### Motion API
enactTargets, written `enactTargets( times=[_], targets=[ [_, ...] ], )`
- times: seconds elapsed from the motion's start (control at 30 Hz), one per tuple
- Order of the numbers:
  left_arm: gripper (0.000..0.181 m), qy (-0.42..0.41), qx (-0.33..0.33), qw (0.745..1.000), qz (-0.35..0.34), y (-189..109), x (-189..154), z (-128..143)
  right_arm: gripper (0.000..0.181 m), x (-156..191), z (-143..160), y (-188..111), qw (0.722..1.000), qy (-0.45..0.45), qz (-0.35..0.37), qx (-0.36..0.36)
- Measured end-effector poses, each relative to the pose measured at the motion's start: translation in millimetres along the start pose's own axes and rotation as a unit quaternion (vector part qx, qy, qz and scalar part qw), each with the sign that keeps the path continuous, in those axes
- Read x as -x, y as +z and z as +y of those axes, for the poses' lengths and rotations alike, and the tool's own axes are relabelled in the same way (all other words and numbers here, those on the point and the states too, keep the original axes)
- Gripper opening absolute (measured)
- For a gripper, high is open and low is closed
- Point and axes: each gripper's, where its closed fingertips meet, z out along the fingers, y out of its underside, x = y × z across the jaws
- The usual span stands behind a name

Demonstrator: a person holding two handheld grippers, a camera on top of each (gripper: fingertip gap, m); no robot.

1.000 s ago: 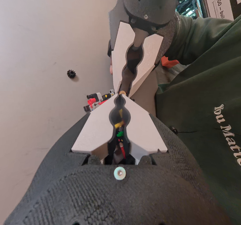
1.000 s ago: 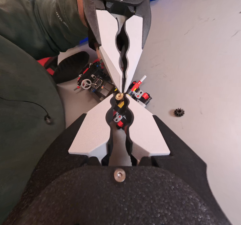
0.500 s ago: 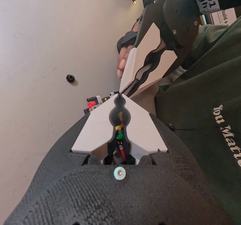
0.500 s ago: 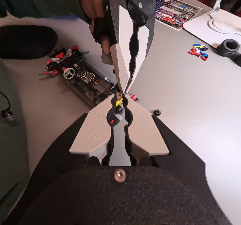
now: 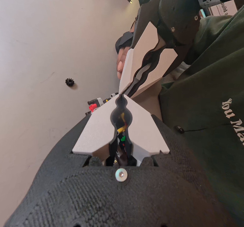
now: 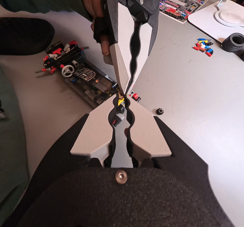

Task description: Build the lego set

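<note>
Tips meet above the car chassis (image 6: pixel 84 78) on the table: your right gripper (image 6: pixel 122 96) pinches a tan bush (image 6: pixel 120 95), your left gripper (image 6: pixel 126 90) looks pressed together, its load unclear. Keep both steady; push squarely along the axle.

1. Right gripper (image 6: pixel 122 96): fingers (image 6: pixel 95 132) were matt, grainy white plastic; the housing was rough black print with a shiny metal screw.
2. Table (image 6: pixel 184 102) was smooth, matt grey, lightly scuffed.
3. Lego chassis (image 6: pixel 79 73), 10 o'clock: glossy plastic.
4. Tyre (image 6: pixel 233 44), 2 o'clock: matt ribbed rubber.
5. Sleeve (image 5: pixel 211 88): soft green cloth.
</note>
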Motion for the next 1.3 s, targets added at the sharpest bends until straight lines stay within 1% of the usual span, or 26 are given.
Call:
enactTargets(
  times=[0.17,0.27,0.37,0.57,0.67,0.73,0.8,0.83,0.93,1.1,1.23,1.3],
  targets=[
    [0.000,0.027,-0.027,0.999,0.010,-1,-2,0,0.007,1,-1,-1,1.000,-0.009,0.003,0.017],
    [0.000,0.032,-0.043,0.999,0.006,-8,-2,-1,0.007,1,-2,0,1.000,0.000,0.001,0.013],
    [0.000,0.048,-0.022,0.999,0.007,-7,-5,6,0.007,2,-2,0,1.000,0.005,-0.001,0.015],
    [0.000,0.052,-0.011,0.999,-0.001,-4,-5,8,0.007,2,-1,1,1.000,0.003,-0.004,0.031],
    [0.000,0.053,0.001,0.998,-0.019,0,-1,12,0.007,2,6,5,0.999,-0.017,0.002,0.052],
    [0.000,0.073,0.000,0.996,-0.048,-4,4,10,0.000,-4,1,3,0.999,-0.014,0.020,0.042],
    [0.000,0.069,0.005,0.997,-0.041,-4,1,13,0.000,-2,5,3,0.999,-0.012,0.014,0.051],
    [0.000,0.066,0.004,0.997,-0.036,-4,0,13,0.002,-1,3,4,0.999,-0.005,0.008,0.044],
    [0.000,0.064,-0.008,0.997,-0.033,-7,-2,8,0.014,0,-3,2,1.000,0.003,-0.001,0.025],
    [0.000,0.059,-0.015,0.997,-0.046,-9,-1,4,0.011,-3,-6,3,1.000,0.018,-0.009,0.016],
    [0.001,0.048,-0.047,0.996,-0.065,-20,-1,-3,0.011,-4,-2,7,0.999,0.033,-0.015,0.019],
    [0.011,0.047,-0.061,0.994,-0.079,-29,-4,-2,0.011,-4,-2,8,0.999,0.041,-0.022,0.015]
  ],
)
